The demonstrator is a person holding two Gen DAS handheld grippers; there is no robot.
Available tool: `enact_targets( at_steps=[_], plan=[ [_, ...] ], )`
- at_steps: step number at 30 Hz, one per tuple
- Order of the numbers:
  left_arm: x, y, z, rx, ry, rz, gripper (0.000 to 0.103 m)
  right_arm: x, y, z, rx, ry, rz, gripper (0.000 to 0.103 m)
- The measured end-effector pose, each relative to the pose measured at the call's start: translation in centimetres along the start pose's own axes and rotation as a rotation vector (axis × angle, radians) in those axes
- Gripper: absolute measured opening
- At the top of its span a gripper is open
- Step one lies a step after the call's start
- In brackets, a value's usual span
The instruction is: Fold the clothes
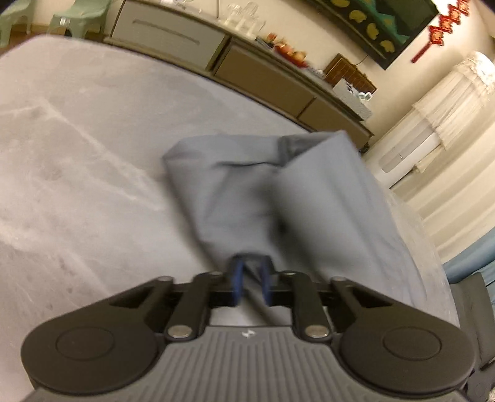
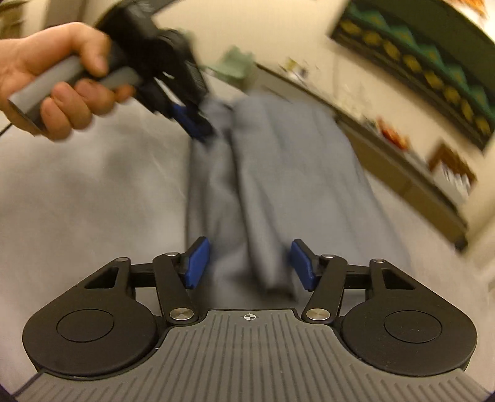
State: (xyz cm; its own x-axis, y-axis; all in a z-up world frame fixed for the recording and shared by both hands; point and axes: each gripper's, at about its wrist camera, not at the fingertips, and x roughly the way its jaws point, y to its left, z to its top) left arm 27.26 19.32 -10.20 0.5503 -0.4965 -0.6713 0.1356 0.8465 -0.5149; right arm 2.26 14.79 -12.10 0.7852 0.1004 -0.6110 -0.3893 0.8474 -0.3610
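A grey-blue garment [image 1: 278, 191] lies bunched in long folds on a pale grey surface [image 1: 77, 154]. In the left wrist view my left gripper [image 1: 251, 272] has its blue pads pinched close together on the near edge of the cloth. The right wrist view shows the same garment [image 2: 278, 173] running away from me, with the left gripper [image 2: 201, 130], held by a hand [image 2: 46, 62], gripping its far end. My right gripper [image 2: 250, 266] stands open, its blue pads [image 2: 198, 263] wide apart on either side of the cloth's near end, not pressing on it. The picture is motion-blurred.
A long low cabinet [image 1: 263, 74] with small items on top runs along the wall behind the surface. Green plastic stools [image 1: 77, 15] stand at the far left. A white draped unit [image 1: 433, 123] is at the right, past the surface's edge.
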Motion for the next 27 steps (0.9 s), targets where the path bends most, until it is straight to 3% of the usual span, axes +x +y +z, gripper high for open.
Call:
enact_targets(
  at_steps=[3,4,5,8,10,12,15,16,17,19,24,27],
  plan=[
    [0.0,-0.9,0.2,0.011,0.002,0.019,0.011,-1.0,-0.3,-0.8,0.024,0.030,0.013,0.067],
    [-0.4,-1.3,0.2,0.009,-0.007,0.021,0.016,-1.4,-0.5,-0.7,0.033,0.056,0.024,0.063],
    [-1.1,-1.8,0.3,0.013,-0.025,0.000,0.028,-2.3,-0.6,-0.8,0.036,0.056,0.021,0.058],
    [-2.8,-3.2,0.0,0.029,-0.065,-0.071,0.033,-4.8,-0.2,0.2,0.004,-0.027,-0.026,0.065],
    [-2.8,-3.7,-0.2,0.025,-0.061,-0.096,0.035,-4.3,0.9,1.4,-0.078,-0.063,-0.076,0.069],
    [-2.3,-3.8,-0.6,0.020,-0.045,-0.091,0.036,-2.2,1.4,2.0,-0.122,-0.032,-0.107,0.065],
    [-0.7,-2.9,-1.2,-0.016,-0.015,-0.077,0.036,0.5,0.9,2.8,-0.127,0.029,-0.101,0.053],
    [-0.3,-2.4,-1.5,-0.037,-0.009,-0.089,0.039,0.8,0.7,3.1,-0.122,0.044,-0.091,0.044],
    [-0.1,-2.1,-1.6,-0.058,-0.005,-0.106,0.041,0.8,0.7,3.5,-0.122,0.057,-0.084,0.022],
    [0.4,-1.8,-1.6,-0.094,0.019,-0.126,0.042,-0.2,0.8,3.9,-0.147,0.051,-0.108,0.008],
    [0.8,-1.2,-1.7,-0.130,0.028,-0.134,0.044,-4.0,1.6,4.8,-0.163,-0.038,-0.105,0.004],
    [0.8,-0.5,-1.6,-0.187,0.030,-0.145,0.043,-4.1,3.6,4.2,-0.223,-0.035,-0.058,0.003]
  ],
)
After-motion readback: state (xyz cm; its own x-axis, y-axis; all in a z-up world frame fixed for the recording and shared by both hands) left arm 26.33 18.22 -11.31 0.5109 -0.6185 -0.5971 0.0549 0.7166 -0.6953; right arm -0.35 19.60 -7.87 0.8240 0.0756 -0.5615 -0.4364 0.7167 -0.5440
